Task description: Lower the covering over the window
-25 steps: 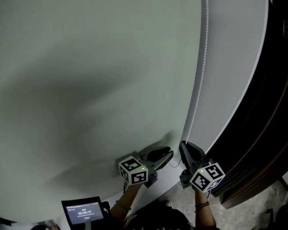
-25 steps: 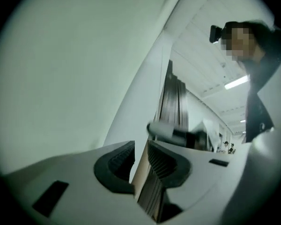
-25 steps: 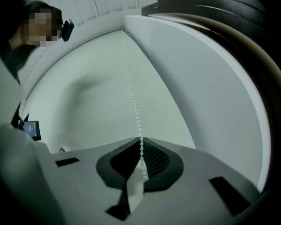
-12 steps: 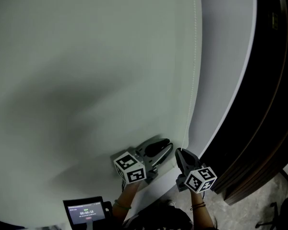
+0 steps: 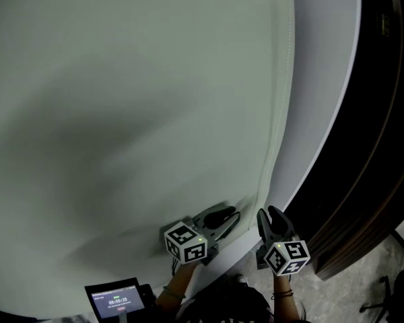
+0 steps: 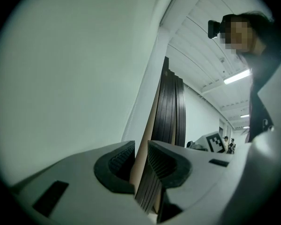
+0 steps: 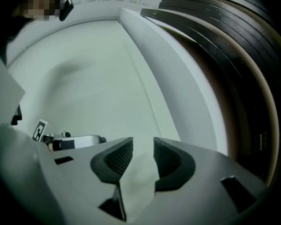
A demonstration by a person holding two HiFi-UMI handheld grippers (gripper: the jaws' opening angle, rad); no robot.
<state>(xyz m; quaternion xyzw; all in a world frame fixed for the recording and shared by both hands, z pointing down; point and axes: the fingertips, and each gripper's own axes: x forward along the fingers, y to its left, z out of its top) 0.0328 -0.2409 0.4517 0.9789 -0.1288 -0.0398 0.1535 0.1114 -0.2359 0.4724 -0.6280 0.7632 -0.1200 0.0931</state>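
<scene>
The pale window covering [image 5: 135,99] hangs down and fills most of the head view. Its thin bead chain [image 5: 283,93] runs along the covering's right edge. My right gripper [image 5: 269,215] sits at the chain's lower end, its jaws opening. In the right gripper view the bead chain [image 7: 149,97] comes down toward the right gripper [image 7: 143,156], and the pads do not press on it. My left gripper [image 5: 226,216] is open just left of it, against the covering, holding nothing. The left gripper [image 6: 141,161] shows a clear gap with the dark frame [image 6: 171,107] beyond.
A white wall strip [image 5: 326,79] borders the covering on the right, then a dark wooden frame [image 5: 384,147]. A small screen with a timer [image 5: 114,300] sits at the bottom left. Speckled floor [image 5: 390,274] shows at the bottom right.
The right gripper's jaws have parted from shut. Both grippers have shifted only slightly near the covering's lower right edge.
</scene>
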